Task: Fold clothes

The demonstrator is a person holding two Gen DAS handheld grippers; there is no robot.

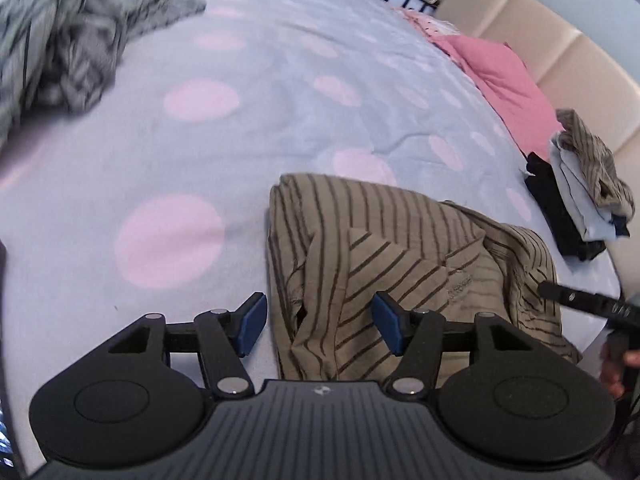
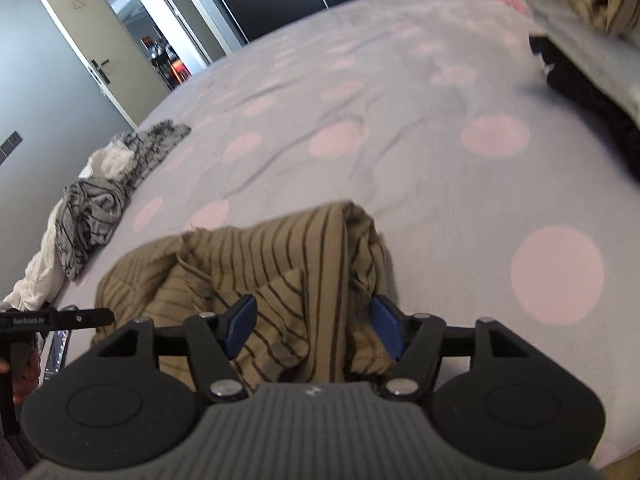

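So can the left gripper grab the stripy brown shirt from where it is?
Probably yes. The left gripper is open right over the near edge of the stripy brown shirt, and nothing lies between them. The right gripper is open over the same shirt.

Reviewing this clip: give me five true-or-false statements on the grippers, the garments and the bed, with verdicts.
1. The left gripper is clamped shut on the tan dark-striped shirt. False: its jaws stand open over the shirt's edge.
2. The right gripper is open, with the shirt's cloth between its fingers. True.
3. The lilac bedspread with pink dots is bare apart from the shirt. False: a crumpled grey striped garment lies there too.
4. A stack of folded clothes sits near the bed's edge. True.
5. The shirt hangs from a hanger. False: it lies on the bedspread.
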